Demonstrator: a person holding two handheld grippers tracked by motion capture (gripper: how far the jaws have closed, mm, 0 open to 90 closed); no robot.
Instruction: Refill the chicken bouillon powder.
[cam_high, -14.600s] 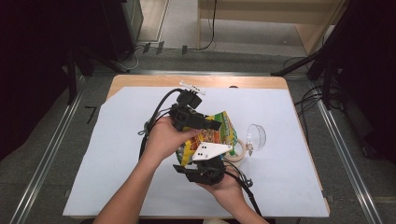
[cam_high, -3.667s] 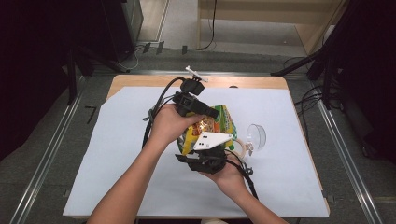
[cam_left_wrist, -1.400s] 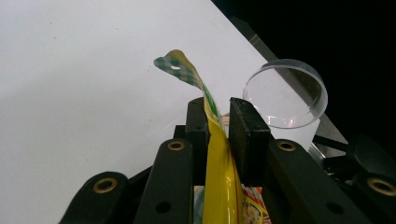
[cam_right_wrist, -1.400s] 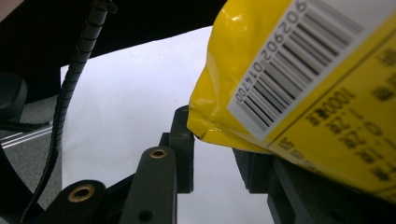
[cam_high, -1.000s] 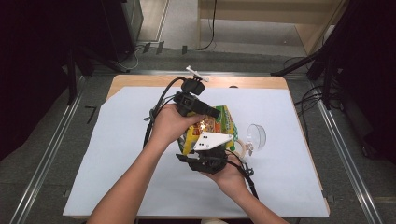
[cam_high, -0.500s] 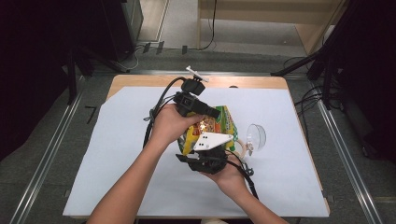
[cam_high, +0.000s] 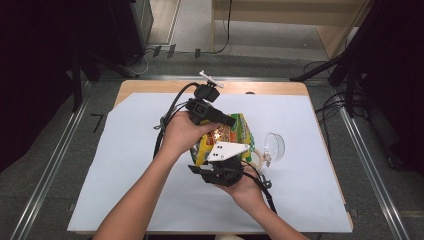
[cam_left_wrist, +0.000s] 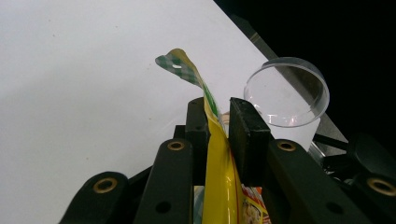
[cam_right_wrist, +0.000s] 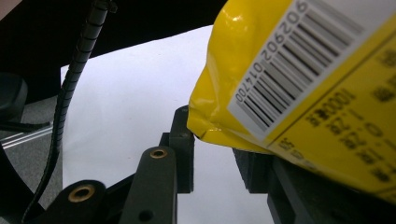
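One snack bag (cam_high: 235, 132), yellow with green checked trim, is sitting at the centre of the scene. One clear round cup (cam_high: 274, 145) is lying on its side near the bag. Two handheld grippers are showing in the high view: the left gripper (cam_high: 227, 121) and the right gripper (cam_high: 220, 162), each carrying two black jaws. Two hands are holding them, one per gripper. One white sheet (cam_high: 125, 165) is covering one bench (cam_high: 150, 86). One small white object (cam_high: 210, 78) is lying at the bench's far edge.
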